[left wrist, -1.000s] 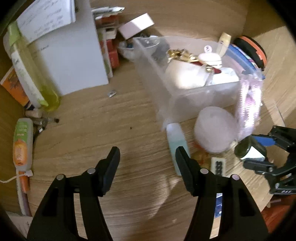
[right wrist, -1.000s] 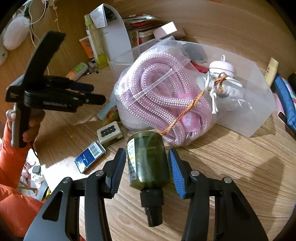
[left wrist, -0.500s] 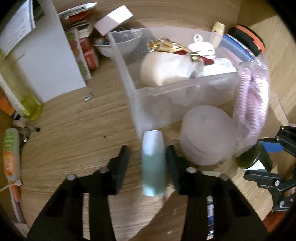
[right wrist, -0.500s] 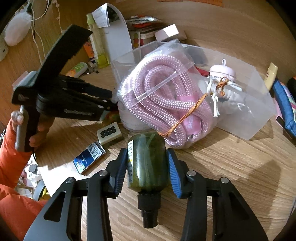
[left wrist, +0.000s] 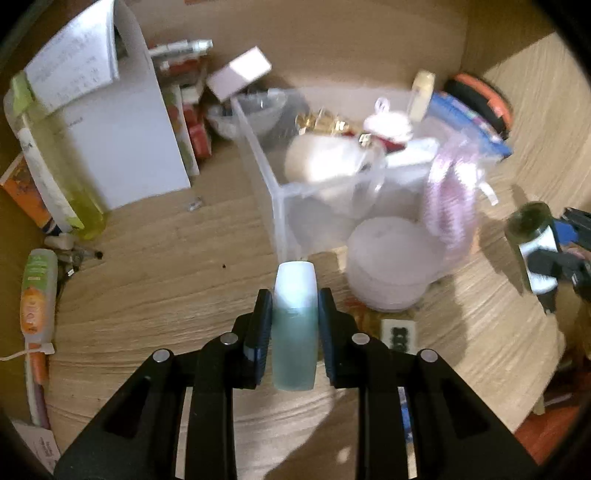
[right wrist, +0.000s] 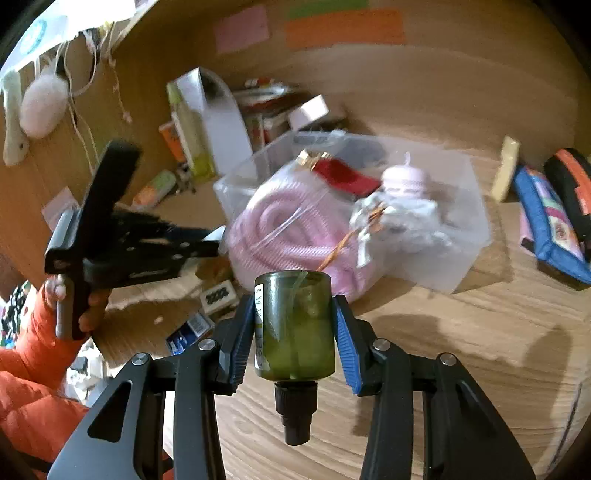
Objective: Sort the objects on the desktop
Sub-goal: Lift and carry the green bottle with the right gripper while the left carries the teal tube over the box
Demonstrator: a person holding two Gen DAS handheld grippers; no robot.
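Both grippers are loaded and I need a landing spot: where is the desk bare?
Bare wood lies left of the clear bin, between it, the white folder and the orange tube. More lies right of the bin, before the blue pouch. The bin's near corner is crowded with the round tub, rope bag and small boxes.

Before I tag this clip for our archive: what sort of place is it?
Probably a home desk or dressing table: a wooden desktop, a clear plastic bin of odds and ends, and sticky notes on the wall.

We have our left black hand-held gripper (left wrist: pixel 294 325) tilted downward, its jaws closing on a pale teal bottle (left wrist: pixel 294 332). Our right hand-held gripper (right wrist: pixel 294 332), blue-padded, clamps a dark green bottle (right wrist: pixel 294 325). An orange sleeve (right wrist: pixel 33 369) covers our left arm.
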